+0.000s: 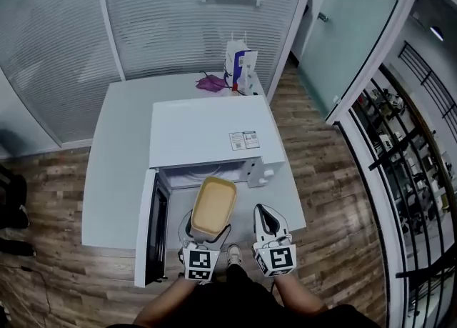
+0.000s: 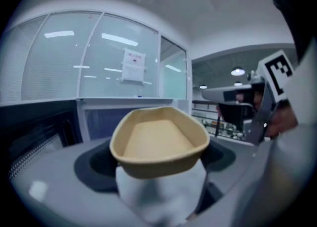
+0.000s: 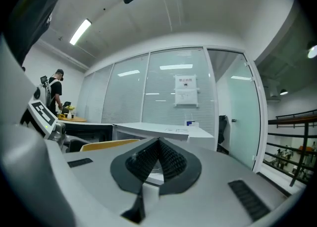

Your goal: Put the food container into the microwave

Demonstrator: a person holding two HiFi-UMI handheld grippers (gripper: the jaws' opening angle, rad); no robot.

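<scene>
A tan, empty food container [image 1: 213, 207] hangs in front of the open white microwave [image 1: 207, 133], its far end at the mouth of the cavity. My left gripper [image 1: 205, 237] is shut on the container's near rim; in the left gripper view the container [image 2: 158, 142] fills the middle, held level. The microwave door [image 1: 148, 225] stands swung open to the left. My right gripper [image 1: 265, 228] is shut with nothing in it, just right of the container; in the right gripper view its ribbed pads [image 3: 166, 158] meet at the tips and the container's edge [image 3: 106, 145] shows to the left.
The microwave sits on a white table [image 1: 114, 155]. At the table's far edge lie a purple bag [image 1: 211, 83] and a blue-and-white carton [image 1: 240, 66]. Glass partitions stand behind; wooden floor surrounds the table. A person [image 3: 54, 92] stands far off to the left.
</scene>
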